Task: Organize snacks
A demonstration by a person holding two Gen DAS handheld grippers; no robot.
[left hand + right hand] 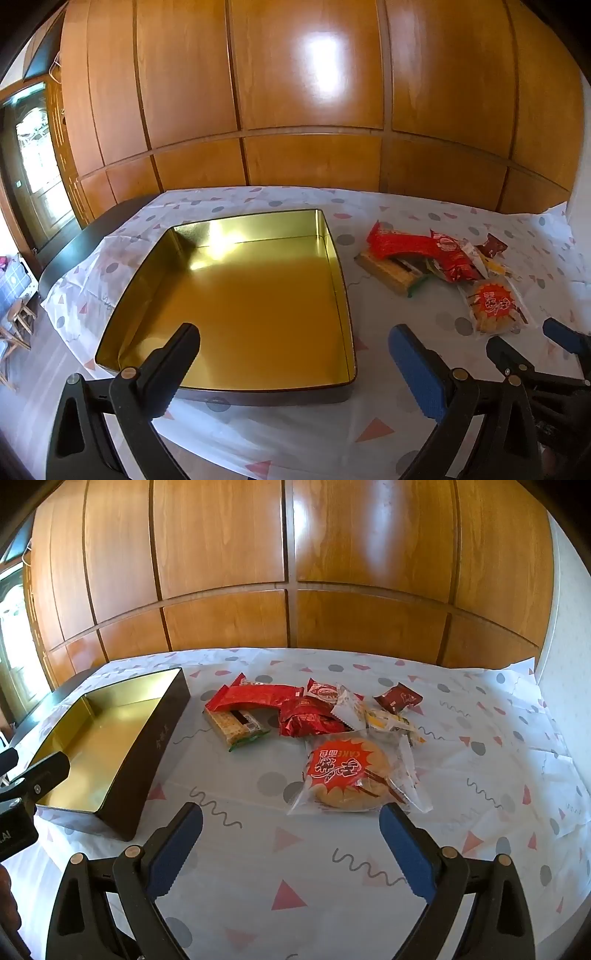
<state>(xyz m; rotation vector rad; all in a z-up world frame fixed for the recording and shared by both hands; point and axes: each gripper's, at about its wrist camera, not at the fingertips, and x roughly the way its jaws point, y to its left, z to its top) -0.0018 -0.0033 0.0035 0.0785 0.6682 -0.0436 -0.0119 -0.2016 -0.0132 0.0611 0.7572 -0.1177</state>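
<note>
A shallow gold-lined tin with dark outer walls lies empty on the patterned tablecloth. To its right is a pile of wrapped snacks: a long red packet, a cracker pack, a crumpled red wrapper, small sachets and a round cake in a clear bag. My left gripper hovers open over the tin's near edge, nothing between its fingers. My right gripper stands open above bare cloth, just short of the cake bag. It also shows at the right edge of the left wrist view, right gripper.
Wooden panelled cabinets rise directly behind the table. The table's left edge drops to a floor with stools. A white wall borders the right side. Bare cloth lies right of the snacks.
</note>
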